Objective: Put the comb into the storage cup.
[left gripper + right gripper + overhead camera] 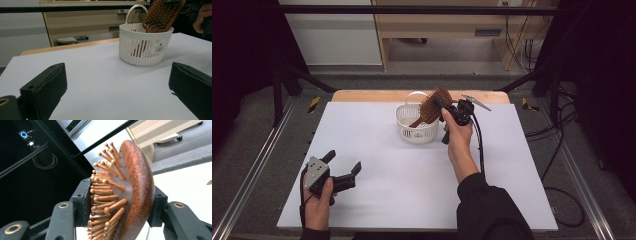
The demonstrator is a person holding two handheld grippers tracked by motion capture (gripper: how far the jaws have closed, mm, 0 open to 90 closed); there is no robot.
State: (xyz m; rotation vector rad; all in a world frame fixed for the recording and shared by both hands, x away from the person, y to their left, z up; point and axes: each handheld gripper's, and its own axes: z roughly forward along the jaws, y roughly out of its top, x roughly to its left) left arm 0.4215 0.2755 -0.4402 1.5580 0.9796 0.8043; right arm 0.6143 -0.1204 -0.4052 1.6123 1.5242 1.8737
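Above a white slotted basket (417, 125) at the far side of the white surface (412, 170), the right claw (443, 103) grips a wooden hairbrush (435, 103) by its head, one pad on the bristle side and the other on the rounded back; the brush's handle angles down into the basket. Meanwhile the left claw (344, 161) rests near the front left corner, jaws spread wide and holding nothing.
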